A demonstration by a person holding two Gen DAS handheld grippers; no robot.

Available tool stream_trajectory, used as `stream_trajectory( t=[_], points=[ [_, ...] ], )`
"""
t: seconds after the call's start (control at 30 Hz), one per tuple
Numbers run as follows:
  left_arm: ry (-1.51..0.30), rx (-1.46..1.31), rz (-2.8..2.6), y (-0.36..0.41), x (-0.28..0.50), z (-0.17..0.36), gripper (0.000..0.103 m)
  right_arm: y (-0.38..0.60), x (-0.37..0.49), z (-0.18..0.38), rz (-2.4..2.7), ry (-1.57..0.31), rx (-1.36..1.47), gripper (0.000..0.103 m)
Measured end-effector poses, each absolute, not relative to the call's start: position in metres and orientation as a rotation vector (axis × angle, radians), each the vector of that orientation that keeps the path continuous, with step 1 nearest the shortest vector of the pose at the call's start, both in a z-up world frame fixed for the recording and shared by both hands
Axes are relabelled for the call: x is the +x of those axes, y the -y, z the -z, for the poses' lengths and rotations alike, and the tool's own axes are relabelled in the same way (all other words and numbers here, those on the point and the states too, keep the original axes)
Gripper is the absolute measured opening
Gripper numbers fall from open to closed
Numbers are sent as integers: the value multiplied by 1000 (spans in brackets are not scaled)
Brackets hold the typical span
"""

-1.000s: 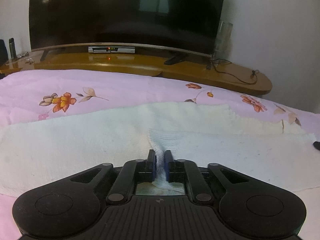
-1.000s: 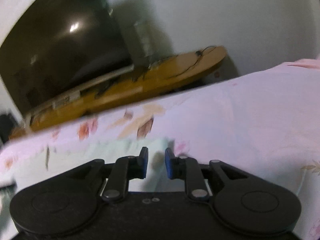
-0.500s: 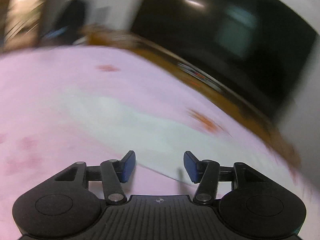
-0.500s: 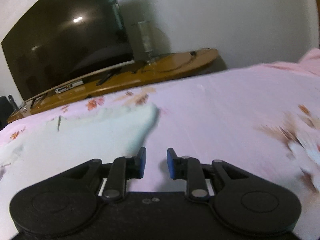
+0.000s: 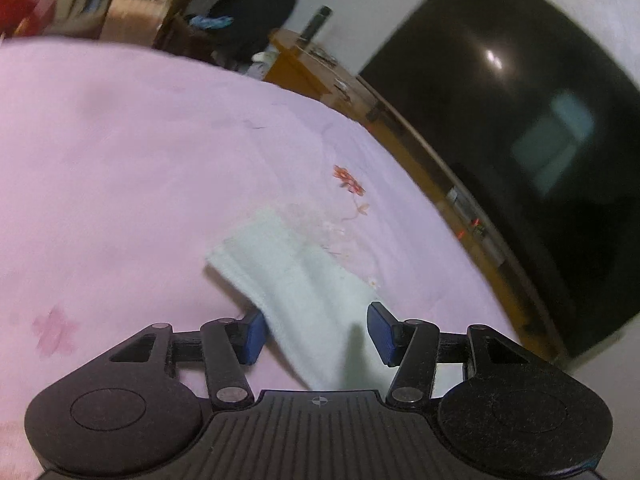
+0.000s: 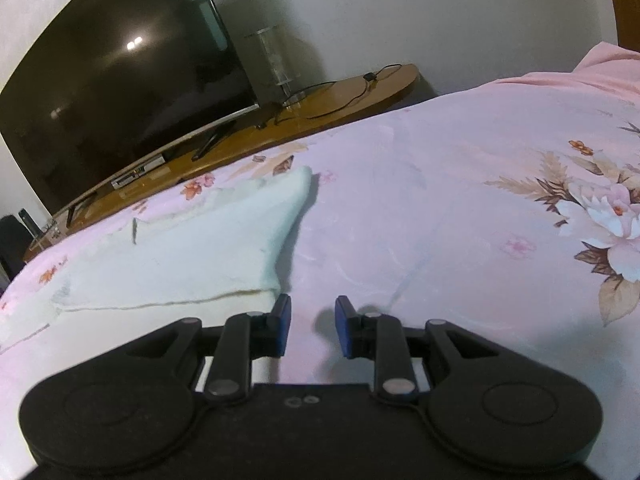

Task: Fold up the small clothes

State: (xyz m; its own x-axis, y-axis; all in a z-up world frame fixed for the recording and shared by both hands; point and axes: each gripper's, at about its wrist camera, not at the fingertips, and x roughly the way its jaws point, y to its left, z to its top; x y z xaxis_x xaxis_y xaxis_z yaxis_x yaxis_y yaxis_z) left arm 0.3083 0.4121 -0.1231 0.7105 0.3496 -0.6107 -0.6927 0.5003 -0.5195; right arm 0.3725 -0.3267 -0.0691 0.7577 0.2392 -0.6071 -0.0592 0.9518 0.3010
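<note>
A small white cloth lies folded flat on the pink floral bedsheet. In the left wrist view its left end reaches between the fingers of my left gripper, which is open wide and holds nothing. In the right wrist view the cloth lies to the left, its right corner just ahead of the left fingertip. My right gripper is open and empty over bare bedsheet, beside the cloth's right edge.
A wooden TV stand with a large dark TV runs along the far edge of the bed. A clear stand and cables sit on it. A dark chair with clutter stands beyond the bed's left end.
My left gripper let go of the cloth, opened wide and swung to the cloth's left end. My right gripper opened slightly and settled by the cloth's right edge.
</note>
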Motion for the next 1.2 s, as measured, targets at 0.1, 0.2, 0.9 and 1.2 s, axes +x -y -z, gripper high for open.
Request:
stream_trajectory(
  t=[0.1,0.2,0.9,1.2],
  points=[
    [-516,-789,-596,-405,337,116,6,325,372,70,-166,-690,283,26],
    [-448,-688,-473,-359,360,90,7,324,371,69,-160,-687,289,26],
    [-621,-49,200,15,464,95,76,321,363,59,-121,-667,391,36],
    [-573,-233,-101,-113,365,86,75,243,407,48,-335,-670,399,36]
  ],
)
